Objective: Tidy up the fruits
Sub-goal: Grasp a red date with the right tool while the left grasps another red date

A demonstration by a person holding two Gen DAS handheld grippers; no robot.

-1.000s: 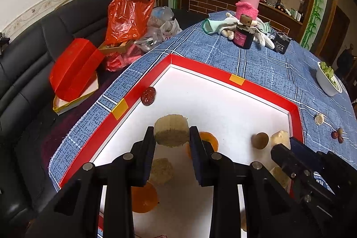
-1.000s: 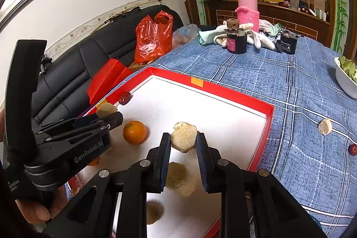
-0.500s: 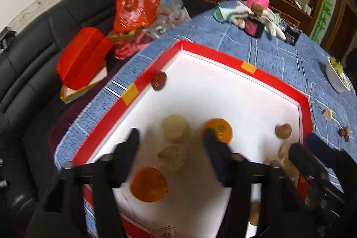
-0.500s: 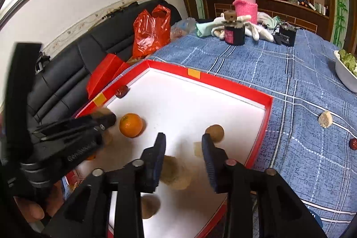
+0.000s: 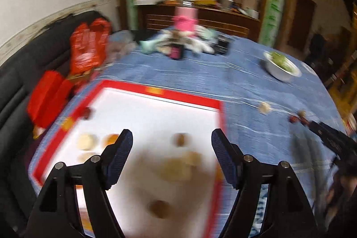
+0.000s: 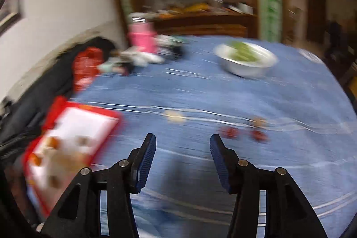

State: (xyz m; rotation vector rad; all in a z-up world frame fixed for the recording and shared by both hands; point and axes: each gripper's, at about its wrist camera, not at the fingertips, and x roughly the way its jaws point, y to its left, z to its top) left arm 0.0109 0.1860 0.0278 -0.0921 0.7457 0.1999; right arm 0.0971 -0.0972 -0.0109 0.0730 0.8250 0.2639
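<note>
The red-rimmed tray (image 5: 160, 92) lay under the left gripper (image 5: 171, 145), its blurred fruits (image 5: 178, 167) (tan lumps, one orange) resting between and beyond the spread fingers. A bowl of greens (image 6: 245, 61) stood far across the blue tablecloth (image 6: 200, 93). The right gripper (image 6: 183, 148) hung wide apart and empty, with red dates (image 6: 231, 132) just ahead to its right.

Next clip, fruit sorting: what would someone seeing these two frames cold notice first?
Probably the red-rimmed white tray on the blue tablecloth, holding blurred pale and orange pieces; it fills the left wrist view and sits at the far left of the right wrist view. Both the left gripper and right gripper are wide open and empty. Ahead of the right gripper, small red fruits lie loose on the cloth, with a bowl of greens beyond.
</note>
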